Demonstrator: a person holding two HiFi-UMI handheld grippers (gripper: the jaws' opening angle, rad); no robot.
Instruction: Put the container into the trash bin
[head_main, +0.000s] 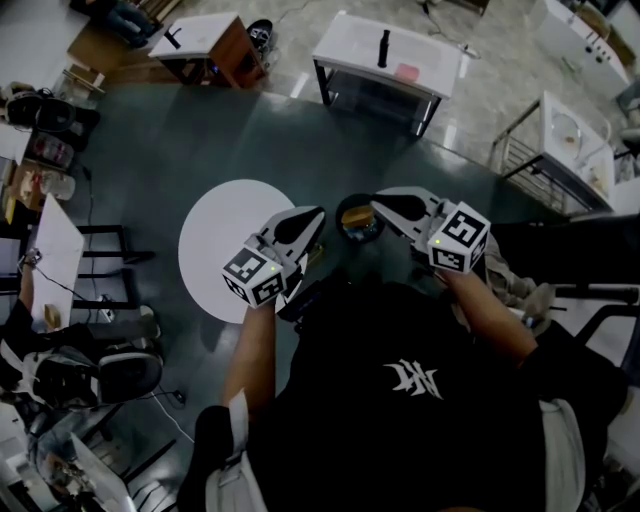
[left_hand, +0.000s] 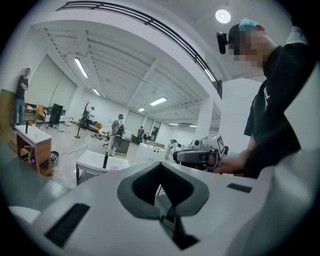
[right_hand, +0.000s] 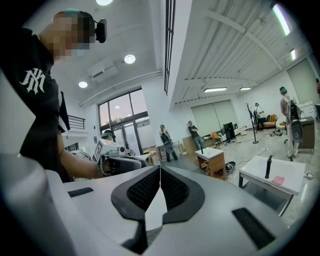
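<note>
Off-task surroundings as I see them:
Round white table (head_main: 215, 275) on the dark floor (head_main: 150, 170). Beyond it is a white rectangular table (head_main: 350, 40) with a dark bottle (head_main: 383, 48) standing upright and a pink item (head_main: 406, 72) just beside it. A wood-sided desk (head_main: 195, 32) sits to its left. One bystander (right_hand: 165, 142) and a second bystander (right_hand: 195, 134) stand near the windows (right_hand: 122, 120). A third person (left_hand: 21, 95) is behind the desk. Also a coat stand (left_hand: 80, 120) and ceiling strip lights (left_hand: 81, 67).

Dark floor (head_main: 150, 150) underfoot, paler beyond; round white table (head_main: 215, 250), white desks (head_main: 345, 45); ceiling strip lights (left_hand: 80, 67); white pillar (left_hand: 205, 125); tall windows (right_hand: 120, 120), possibly doors
</note>
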